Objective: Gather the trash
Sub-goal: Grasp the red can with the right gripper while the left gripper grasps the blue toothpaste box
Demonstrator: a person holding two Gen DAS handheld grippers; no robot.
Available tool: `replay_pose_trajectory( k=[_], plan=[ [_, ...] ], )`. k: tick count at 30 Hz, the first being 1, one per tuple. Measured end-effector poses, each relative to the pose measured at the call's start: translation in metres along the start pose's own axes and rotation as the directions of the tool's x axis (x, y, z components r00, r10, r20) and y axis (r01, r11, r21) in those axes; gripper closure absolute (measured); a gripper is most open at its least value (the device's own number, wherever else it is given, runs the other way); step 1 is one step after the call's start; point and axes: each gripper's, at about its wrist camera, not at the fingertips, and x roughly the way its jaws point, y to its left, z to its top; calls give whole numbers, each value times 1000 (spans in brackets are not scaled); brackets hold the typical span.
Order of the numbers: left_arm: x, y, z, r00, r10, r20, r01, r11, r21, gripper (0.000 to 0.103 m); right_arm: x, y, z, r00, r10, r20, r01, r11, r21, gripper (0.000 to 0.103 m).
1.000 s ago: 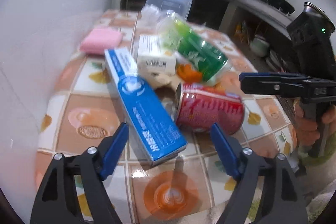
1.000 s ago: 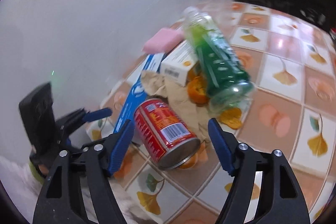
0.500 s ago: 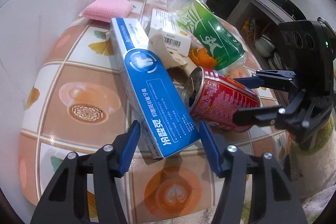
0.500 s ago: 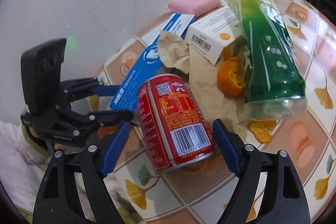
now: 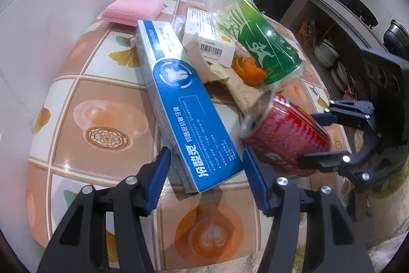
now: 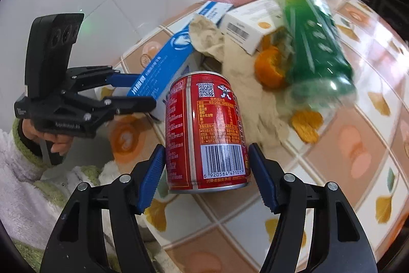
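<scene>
- Your right gripper (image 6: pixel 204 165) straddles the base end of the red can (image 6: pixel 204 129); its jaws are closing, the left pad at the can's side, the right pad just beside it, no firm clamp visible.
- Your left gripper (image 5: pixel 204 170) stands part-way apart around the near end of the blue toothpaste box (image 5: pixel 184 106); whether the pads press it, you cannot tell.
- Can and box lie on the tiled table (image 5: pixel 102 99), beside crumpled paper (image 5: pixel 230 78), orange peel (image 5: pixel 250 68) and a green bottle (image 5: pixel 258 42).
</scene>
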Motion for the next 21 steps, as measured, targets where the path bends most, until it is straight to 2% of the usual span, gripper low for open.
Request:
replay_pose_trajectory(
  k=[4,11,16,21],
  plan=[
    [4,0,4,1000,1,1,-1,1000,-11,46,-12,-9,-20,999,-35,21,34,998,60,41],
    [-5,-2,-3,999,54,-1,-54,998,-27,50,-33,-18,-51,996,-71,60,61,987,147,41],
    [-25,-6,-33,997,53,-57,-55,998,-37,51,-46,-25,-70,990,-117,78,100,977,189,41],
    [-39,-16,-60,991,17,-132,-22,999,-41,51,-60,-32,-96,985,-151,87,126,962,242,41]
  ],
)
